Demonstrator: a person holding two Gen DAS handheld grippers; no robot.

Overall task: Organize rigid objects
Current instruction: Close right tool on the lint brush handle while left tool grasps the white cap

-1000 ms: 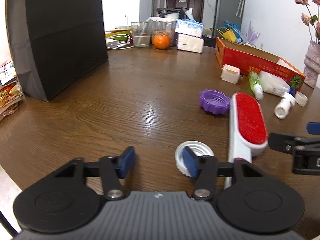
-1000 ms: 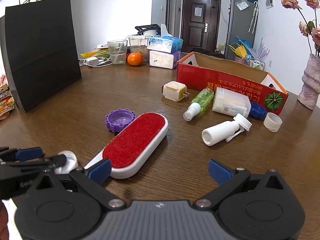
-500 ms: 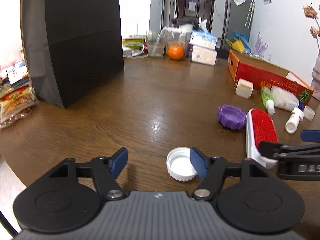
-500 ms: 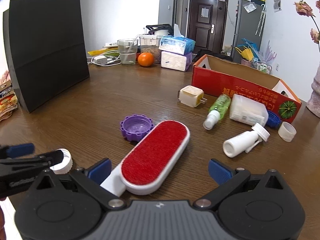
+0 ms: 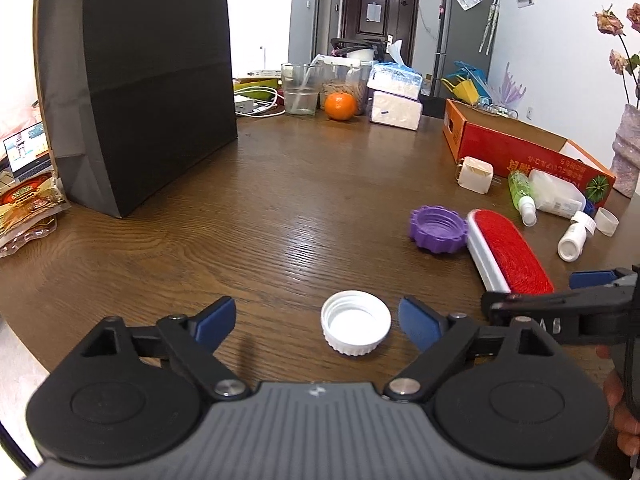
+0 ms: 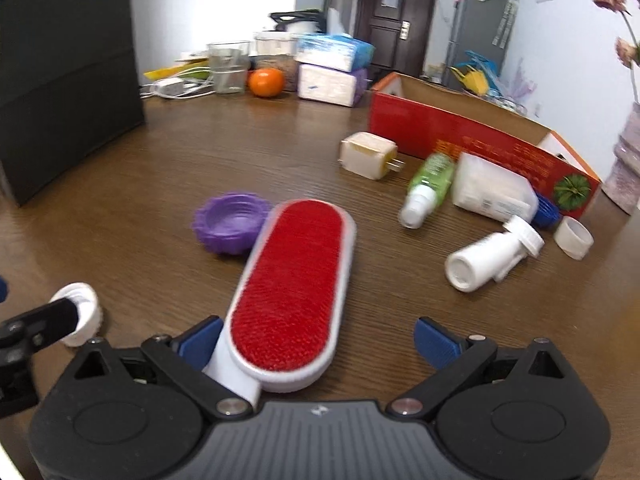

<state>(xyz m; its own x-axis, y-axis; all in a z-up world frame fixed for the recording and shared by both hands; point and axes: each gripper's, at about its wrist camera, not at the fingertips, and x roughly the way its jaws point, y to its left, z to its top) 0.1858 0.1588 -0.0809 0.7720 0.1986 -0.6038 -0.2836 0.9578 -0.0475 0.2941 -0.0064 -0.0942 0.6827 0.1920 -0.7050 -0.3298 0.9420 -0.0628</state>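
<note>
Your left hand-held gripper (image 5: 316,322) sits low over the table (image 5: 248,208) with its jaws spread wide, and the white cap (image 5: 355,327) lies open side up between the blue pads, nearer the right pad and touching neither. Your right hand-held gripper (image 6: 316,342) is also spread wide, holding nothing; the white handle end of the lint brush (image 6: 290,284) lies between its pads, close against the left one, though contact is hard to judge.

Taking the lint brush as the landmark: it lies flat, red bristle face up. The purple cap (image 6: 229,228) rests at its far left corner, just beside or touching it. To its right lies a white bottle (image 6: 490,256) on its side, with a small white cup (image 6: 574,238) just past that. Beyond the brush, a green spray bottle (image 6: 428,188) lies tipped over beside a white packet (image 6: 494,194) whose label print is too small to read, and a cream plug adapter (image 6: 368,155) sits left of them. Behind these stands the red box (image 6: 460,136), carrying upside-down yellow lettering that is not legible and a green pumpkin picture.

Far left of the brush stands a black paper bag (image 5: 140,80). At the table's far edge are an orange (image 5: 340,106), a glass (image 5: 299,88) and tissue packs (image 5: 395,94).
</note>
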